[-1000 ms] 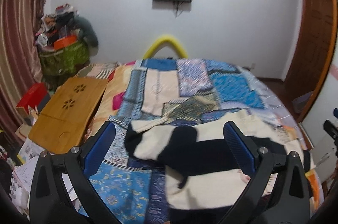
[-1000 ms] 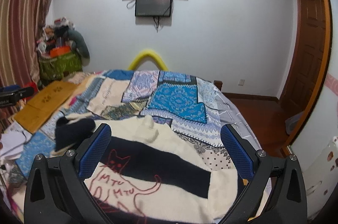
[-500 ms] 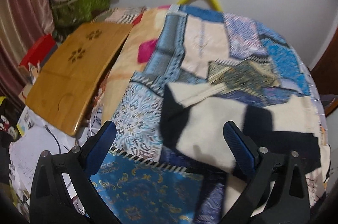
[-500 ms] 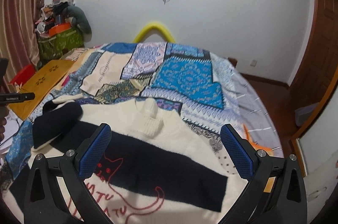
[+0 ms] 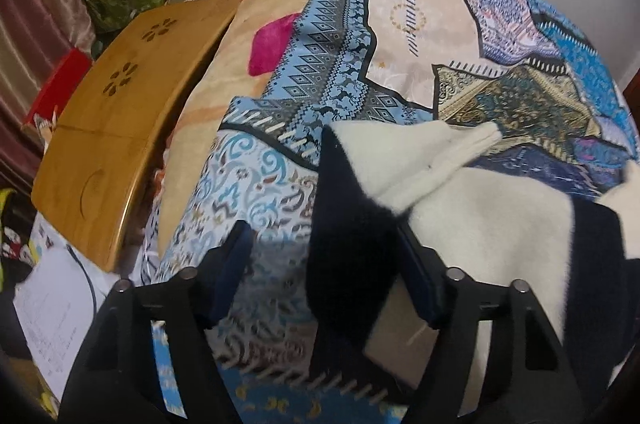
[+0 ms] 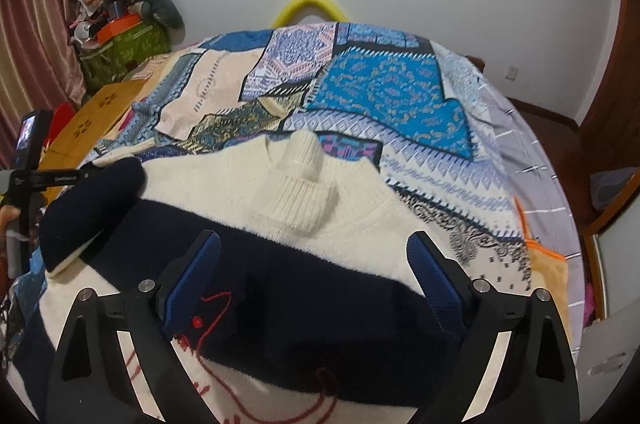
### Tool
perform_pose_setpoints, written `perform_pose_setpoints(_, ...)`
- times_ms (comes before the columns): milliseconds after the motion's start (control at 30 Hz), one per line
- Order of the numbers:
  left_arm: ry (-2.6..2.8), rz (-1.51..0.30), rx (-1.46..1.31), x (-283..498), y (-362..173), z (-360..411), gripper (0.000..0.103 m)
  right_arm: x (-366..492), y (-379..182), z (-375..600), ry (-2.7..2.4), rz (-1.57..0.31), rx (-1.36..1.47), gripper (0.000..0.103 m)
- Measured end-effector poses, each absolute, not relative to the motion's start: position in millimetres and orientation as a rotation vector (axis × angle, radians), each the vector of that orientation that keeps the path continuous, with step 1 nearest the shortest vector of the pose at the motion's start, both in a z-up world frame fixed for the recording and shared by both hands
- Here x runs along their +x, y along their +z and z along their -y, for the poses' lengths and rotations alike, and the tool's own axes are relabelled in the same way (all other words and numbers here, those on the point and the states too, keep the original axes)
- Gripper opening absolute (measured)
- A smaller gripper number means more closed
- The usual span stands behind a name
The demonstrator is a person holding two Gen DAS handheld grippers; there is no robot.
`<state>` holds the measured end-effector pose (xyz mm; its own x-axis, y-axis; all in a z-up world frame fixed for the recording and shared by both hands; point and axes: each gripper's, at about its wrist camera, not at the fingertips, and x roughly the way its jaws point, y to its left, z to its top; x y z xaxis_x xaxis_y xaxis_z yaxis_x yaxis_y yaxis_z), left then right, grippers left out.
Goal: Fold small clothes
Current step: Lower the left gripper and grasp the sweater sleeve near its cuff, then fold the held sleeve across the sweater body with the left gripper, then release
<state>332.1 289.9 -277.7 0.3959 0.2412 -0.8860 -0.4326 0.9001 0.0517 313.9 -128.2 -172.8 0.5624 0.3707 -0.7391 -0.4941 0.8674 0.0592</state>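
Observation:
A small cream sweater with a wide navy band (image 6: 304,288) and red cat stitching lies flat on the patchwork bedspread (image 6: 384,92). Its ribbed collar (image 6: 300,192) points to the far side. Its left sleeve (image 5: 352,236), navy and cream, lies folded over the body; the cuff (image 5: 476,138) points right. My left gripper (image 5: 326,268) is open, its jaws astride the navy part of that sleeve. My right gripper (image 6: 314,274) is open and empty, low over the navy band.
A bamboo lap tray (image 5: 116,128) lies off the bed's left edge, with papers (image 5: 52,304) below it. A green bag of clutter (image 6: 120,52) stands by the curtain. A yellow foam arch (image 6: 312,6) is behind the bed. The left gripper's body shows in the right wrist view (image 6: 28,160).
Both grippers have dropped and tilted down toward the sweater. The left one has moved in over the folded sleeve and its jaws have narrowed. The right one has come closer to the navy band.

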Motion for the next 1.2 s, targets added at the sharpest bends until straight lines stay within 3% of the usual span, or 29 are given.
perform_pose_setpoints(100, 0.426, -1.091, -0.166, 342, -282, -288, 0.056, 316, -179, 126, 0.526, -0.846, -0.162, 0.092)
perform_pose_setpoints(200, 0.404, -1.093, -0.14, 350, -284, -284, 0.031, 319, -183, 123, 0.535, -0.857, -0.165, 0.092)
perform_pose_setpoints(300, 0.401, -1.098, -0.111, 354, -286, -277, 0.023, 320, -185, 122, 0.537, -0.863, -0.164, 0.092)
perform_pose_setpoints(367, 0.393, -1.097, -0.096, 355, -283, -272, 0.009, 320, -184, 123, 0.538, -0.865, -0.161, 0.092)
perform_pose_setpoints(867, 0.166, -0.868, -0.048, 336, -167, -188, 0.007, 306, -159, 123, 0.559, -0.825, -0.135, 0.092)
perform_pose_setpoints(1200, -0.005, -0.834, -0.012, 325, -140, -106, 0.007, 294, -149, 132, 0.59, -0.827, -0.094, 0.093)
